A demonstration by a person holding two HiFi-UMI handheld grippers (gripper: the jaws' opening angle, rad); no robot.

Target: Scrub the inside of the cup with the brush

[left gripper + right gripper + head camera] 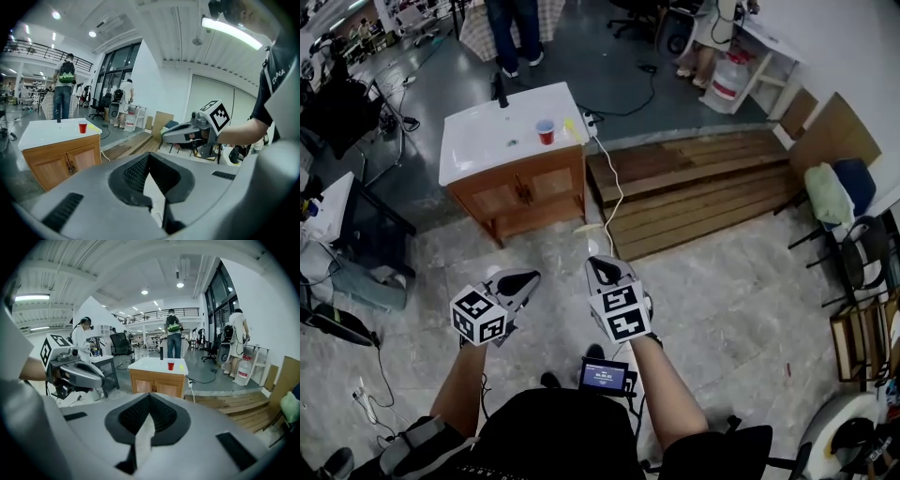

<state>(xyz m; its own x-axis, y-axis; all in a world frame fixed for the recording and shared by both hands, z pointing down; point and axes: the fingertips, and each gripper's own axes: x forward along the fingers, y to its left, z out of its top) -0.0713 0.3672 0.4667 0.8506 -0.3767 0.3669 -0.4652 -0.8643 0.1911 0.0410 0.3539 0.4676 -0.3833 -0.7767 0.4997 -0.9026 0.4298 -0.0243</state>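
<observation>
A red cup (546, 131) stands on the white sink top (487, 141) of a wooden cabinet, well ahead of me across the floor. A small yellow brush (572, 126) lies just right of it. Both grippers are held low in front of my body, far short of the cabinet. My left gripper (521, 278) is shut with nothing in it, and so is my right gripper (602, 268). In the left gripper view the cup (82, 127) is small and distant beyond the closed jaws. The right gripper view shows the cup (171, 365) and the brush (181, 367) on the same top.
A black faucet (500, 91) rises at the sink top's back. Wooden planks (694, 187) lie on the floor right of the cabinet, and a white cable (614, 187) runs across them. A person (514, 33) stands behind the cabinet. Chairs (853, 253) crowd the right side.
</observation>
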